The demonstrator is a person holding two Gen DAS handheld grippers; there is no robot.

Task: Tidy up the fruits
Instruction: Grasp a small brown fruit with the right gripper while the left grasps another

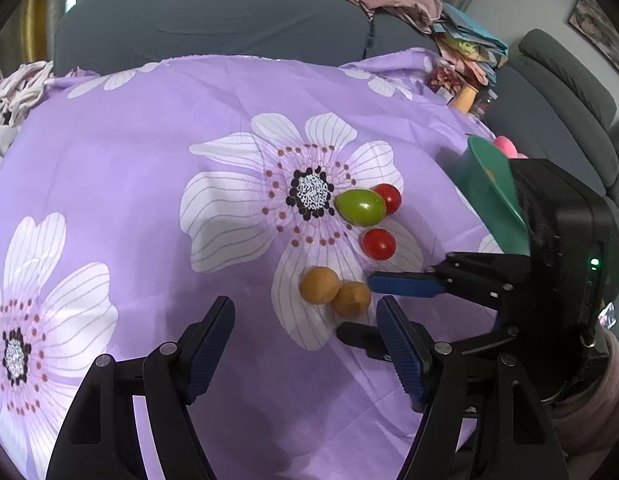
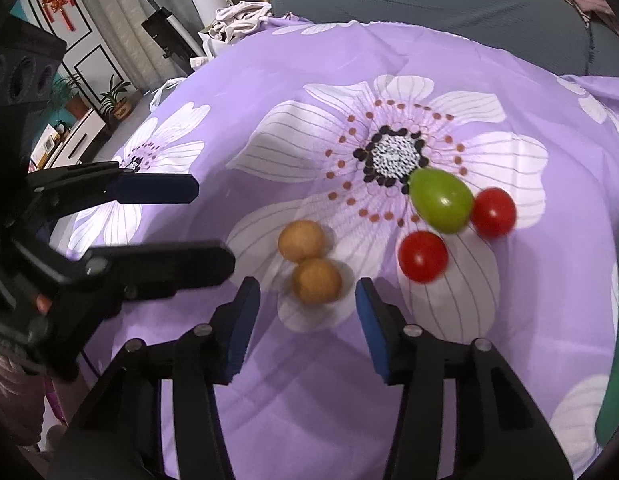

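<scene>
Right gripper (image 2: pixel 307 312): jaws apart with nothing pressed between them; they straddle the nearer brown fruit (image 2: pixel 316 281), which sits just beyond the blue pads, so a pick of that one looks lined up.
Left gripper (image 1: pixel 305 334): jaws apart and empty, hovering near and to the left of the fruit, apparently kept clear of the right one's approach.
Brown round fruits: two, touching each other, nearest the grippers; the farther one (image 2: pixel 301 240) sits just behind.
Cherry tomatoes: two, one (image 2: pixel 422 256) alone, the other (image 2: pixel 492 212) touching the green fruit.
Green oval fruit (image 2: pixel 441 200): one, at the printed flower's centre edge.
Green bowl (image 1: pixel 485 172): one, far right on the purple floral cloth (image 1: pixel 149 160), pink items inside; likely the destination.
Fruit on cloth: five, all still loose.
</scene>
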